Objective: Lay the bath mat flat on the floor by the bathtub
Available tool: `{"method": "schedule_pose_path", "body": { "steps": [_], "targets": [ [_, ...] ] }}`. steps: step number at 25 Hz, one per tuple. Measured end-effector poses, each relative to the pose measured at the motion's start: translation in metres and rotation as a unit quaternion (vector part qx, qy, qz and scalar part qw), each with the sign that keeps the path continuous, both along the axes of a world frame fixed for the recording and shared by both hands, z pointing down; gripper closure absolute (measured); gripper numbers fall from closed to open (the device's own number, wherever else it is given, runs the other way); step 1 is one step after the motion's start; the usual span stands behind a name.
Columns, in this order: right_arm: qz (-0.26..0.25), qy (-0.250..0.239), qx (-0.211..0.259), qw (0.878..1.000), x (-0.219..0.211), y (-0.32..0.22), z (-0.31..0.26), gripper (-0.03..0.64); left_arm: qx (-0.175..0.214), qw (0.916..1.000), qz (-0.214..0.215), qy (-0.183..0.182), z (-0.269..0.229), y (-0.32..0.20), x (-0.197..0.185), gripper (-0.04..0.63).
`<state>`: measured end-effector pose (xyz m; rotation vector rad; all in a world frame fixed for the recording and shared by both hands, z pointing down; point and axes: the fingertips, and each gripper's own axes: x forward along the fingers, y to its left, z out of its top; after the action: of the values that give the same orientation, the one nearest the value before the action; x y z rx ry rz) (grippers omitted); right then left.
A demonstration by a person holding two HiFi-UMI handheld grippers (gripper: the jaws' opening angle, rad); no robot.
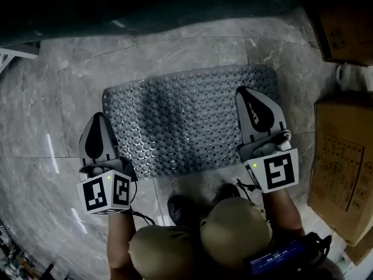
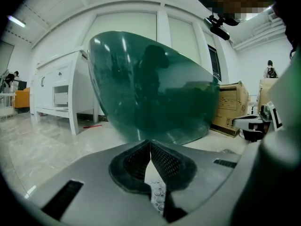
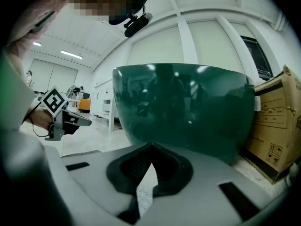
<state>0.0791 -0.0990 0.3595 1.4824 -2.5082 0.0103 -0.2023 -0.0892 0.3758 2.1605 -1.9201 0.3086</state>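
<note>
I see the bath mat point(image 1: 186, 121) spread almost flat on the floor point(image 1: 64, 92) beside the bathtub point(image 1: 145, 4), with the left gripper point(image 1: 98, 121) and right gripper point(image 1: 247, 95) both closed on its side edges, leaving only release.

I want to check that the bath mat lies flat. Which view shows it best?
The head view: nearly the whole bath mat shows, spread on the floor. Each gripper view shows only a small bumpy sliver of it through the gap between its tongs.
</note>
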Motion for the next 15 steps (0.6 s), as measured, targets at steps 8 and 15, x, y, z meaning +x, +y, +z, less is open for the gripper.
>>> {"method": "schedule_pose_path", "body": {
  "steps": [8, 15],
  "targets": [
    [0.005, -0.003, 0.006, 1.0, 0.0039, 0.0007, -0.0014, 0.6, -0.005, 1.0, 0.007, 0.001, 0.0032, 0.0007, 0.0045, 0.565],
    [0.008, -0.001, -0.001, 1.0, 0.0078, 0.0005, 0.0001, 0.6, -0.007, 1.0, 0.007, 0.002, 0.0008, -0.0009, 0.0055, 0.565]
  ]
}}
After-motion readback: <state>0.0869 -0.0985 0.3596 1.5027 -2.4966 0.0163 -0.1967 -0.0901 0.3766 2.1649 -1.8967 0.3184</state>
